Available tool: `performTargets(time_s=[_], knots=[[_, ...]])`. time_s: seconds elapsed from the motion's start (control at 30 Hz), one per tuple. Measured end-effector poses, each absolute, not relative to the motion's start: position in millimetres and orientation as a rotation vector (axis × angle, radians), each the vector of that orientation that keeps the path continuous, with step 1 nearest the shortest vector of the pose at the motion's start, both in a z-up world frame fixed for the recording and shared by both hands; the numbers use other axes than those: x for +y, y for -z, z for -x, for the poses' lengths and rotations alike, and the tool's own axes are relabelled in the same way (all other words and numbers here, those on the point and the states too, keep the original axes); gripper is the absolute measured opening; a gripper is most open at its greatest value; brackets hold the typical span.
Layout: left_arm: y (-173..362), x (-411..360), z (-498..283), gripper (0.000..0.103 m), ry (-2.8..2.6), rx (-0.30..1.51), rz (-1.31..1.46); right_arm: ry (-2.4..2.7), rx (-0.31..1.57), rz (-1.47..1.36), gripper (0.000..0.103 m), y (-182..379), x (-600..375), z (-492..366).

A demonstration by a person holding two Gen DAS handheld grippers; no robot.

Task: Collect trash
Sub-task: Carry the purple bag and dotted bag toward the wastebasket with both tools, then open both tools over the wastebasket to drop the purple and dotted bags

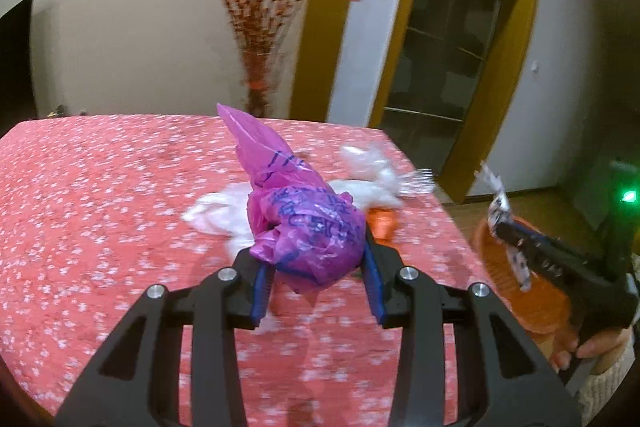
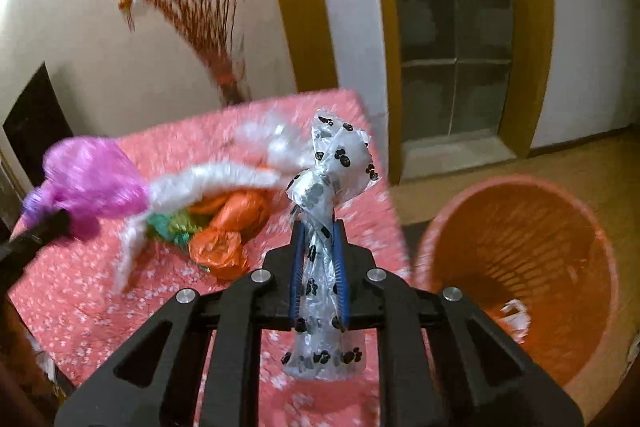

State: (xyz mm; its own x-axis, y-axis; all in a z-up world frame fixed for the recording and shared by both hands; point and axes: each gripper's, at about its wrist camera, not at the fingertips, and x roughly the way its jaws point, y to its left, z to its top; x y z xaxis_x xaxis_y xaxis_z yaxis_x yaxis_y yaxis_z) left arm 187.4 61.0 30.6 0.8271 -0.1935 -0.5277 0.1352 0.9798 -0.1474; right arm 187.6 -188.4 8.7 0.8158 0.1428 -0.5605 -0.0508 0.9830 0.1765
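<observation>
My left gripper [image 1: 316, 247] is shut on a crumpled pink plastic bag [image 1: 304, 223] and holds it above the table; the bag also shows in the right wrist view [image 2: 92, 183]. My right gripper [image 2: 318, 227] is shut on a clear plastic bag with black paw prints [image 2: 320, 187], held by the table's right edge. It shows in the left wrist view [image 1: 500, 227] over the orange basket [image 1: 516, 275]. White plastic bags [image 1: 372, 183], an orange bag [image 2: 232, 223] and a green scrap [image 2: 172, 227] lie on the table.
The table has a pink flowered cloth [image 1: 100, 207]. The orange slatted trash basket [image 2: 520, 267] stands on the floor to the table's right with a white scrap [image 2: 516, 315] inside. A vase of red dried branches [image 1: 256, 27] stands behind the table by a door frame.
</observation>
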Motion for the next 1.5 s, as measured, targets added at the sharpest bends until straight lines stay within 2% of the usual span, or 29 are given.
performTargets(time_s=[0.43,0.9,1.5], knots=[[-42.4,-46.7,-169.9,0.039,0.413,0.557,0.075,0.02,0.446,-0.221,0.014,-44.4,-263.9,-125.4],[-34.3,-142.7,-181.3,0.039,0.575,0.582,0.028,0.125,0.439,-0.289,0.014,-30.1,-319.0,-118.0],[-5.3,-198.8,-208.9,0.039,0.65,0.644,-0.024,0.167,0.456,-0.358,0.014,-9.1,-357.3,-130.1]])
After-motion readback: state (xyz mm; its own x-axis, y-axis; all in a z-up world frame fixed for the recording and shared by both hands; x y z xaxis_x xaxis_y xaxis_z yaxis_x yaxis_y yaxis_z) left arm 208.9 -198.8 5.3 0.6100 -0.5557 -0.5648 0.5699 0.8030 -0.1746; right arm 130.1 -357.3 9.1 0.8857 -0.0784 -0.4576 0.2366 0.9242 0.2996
